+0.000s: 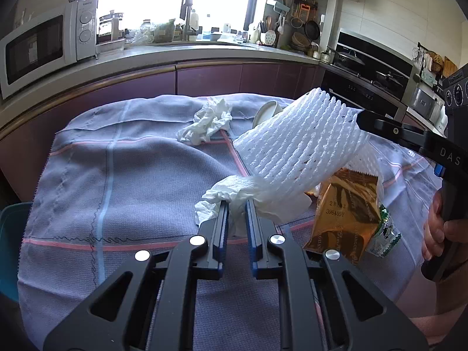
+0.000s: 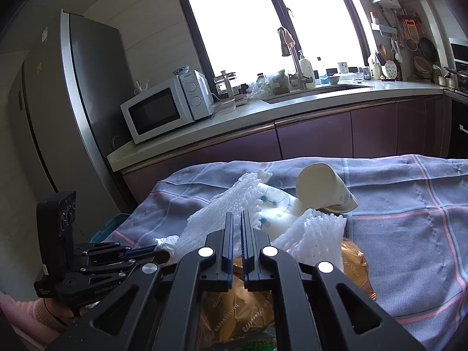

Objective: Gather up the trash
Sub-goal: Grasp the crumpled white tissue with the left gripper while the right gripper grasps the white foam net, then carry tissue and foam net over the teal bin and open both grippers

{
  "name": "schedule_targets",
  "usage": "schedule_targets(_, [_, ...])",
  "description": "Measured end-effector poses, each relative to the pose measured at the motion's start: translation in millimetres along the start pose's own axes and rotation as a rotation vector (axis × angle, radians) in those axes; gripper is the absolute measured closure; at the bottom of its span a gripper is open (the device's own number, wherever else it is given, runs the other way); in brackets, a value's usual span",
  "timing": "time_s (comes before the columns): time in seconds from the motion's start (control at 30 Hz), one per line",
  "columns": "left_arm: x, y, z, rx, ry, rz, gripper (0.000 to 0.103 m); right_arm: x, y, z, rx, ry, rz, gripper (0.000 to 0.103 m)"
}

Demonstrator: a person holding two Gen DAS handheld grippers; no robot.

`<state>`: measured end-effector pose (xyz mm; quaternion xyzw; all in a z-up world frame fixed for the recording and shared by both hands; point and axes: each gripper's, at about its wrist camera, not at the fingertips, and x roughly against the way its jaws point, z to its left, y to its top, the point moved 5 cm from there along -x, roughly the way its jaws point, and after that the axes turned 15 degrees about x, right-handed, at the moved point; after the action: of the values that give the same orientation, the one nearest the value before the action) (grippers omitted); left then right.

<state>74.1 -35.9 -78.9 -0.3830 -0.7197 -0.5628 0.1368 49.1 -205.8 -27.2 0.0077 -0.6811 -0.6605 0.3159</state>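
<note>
My left gripper (image 1: 237,204) is shut on a crumpled white tissue (image 1: 231,193), just above the checked cloth (image 1: 131,181). My right gripper (image 2: 237,215) is shut on a white foam fruit net (image 1: 304,143) and holds it up in the air; the net also shows in the right wrist view (image 2: 222,213). A gold snack wrapper (image 1: 342,213) and a green wrapper (image 1: 384,234) lie under the net. Another crumpled tissue (image 1: 207,122) lies farther back. A paper cup (image 2: 318,190) lies on its side; a second foam net (image 2: 316,234) is beside it.
A teal bin (image 1: 11,239) stands at the table's left edge. A kitchen counter with a microwave (image 1: 38,49), a sink and a stove runs behind the table. A fridge (image 2: 64,111) stands at the left.
</note>
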Motion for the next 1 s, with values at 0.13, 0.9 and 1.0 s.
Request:
schedule_targets(0.13, [20.6, 9.7, 11.7, 0.017, 0.011, -0.048, 0.093, 0.0, 11.7, 10.8, 0.003, 0.038, -0.023, 0.099])
schedule_targets(0.9, [159.8, 31.2, 247.9, 0.290, 0.450, -0.274, 0.094, -159.6, 80.9, 210.4, 0.115, 0.478, 0.063, 0.099])
schedule_targets(1.0, [155.6, 24.1, 280.0, 0.317, 0.504, -0.258, 0.094, -191.1, 76.8, 234.9, 0.122, 0.501, 0.125, 0.099])
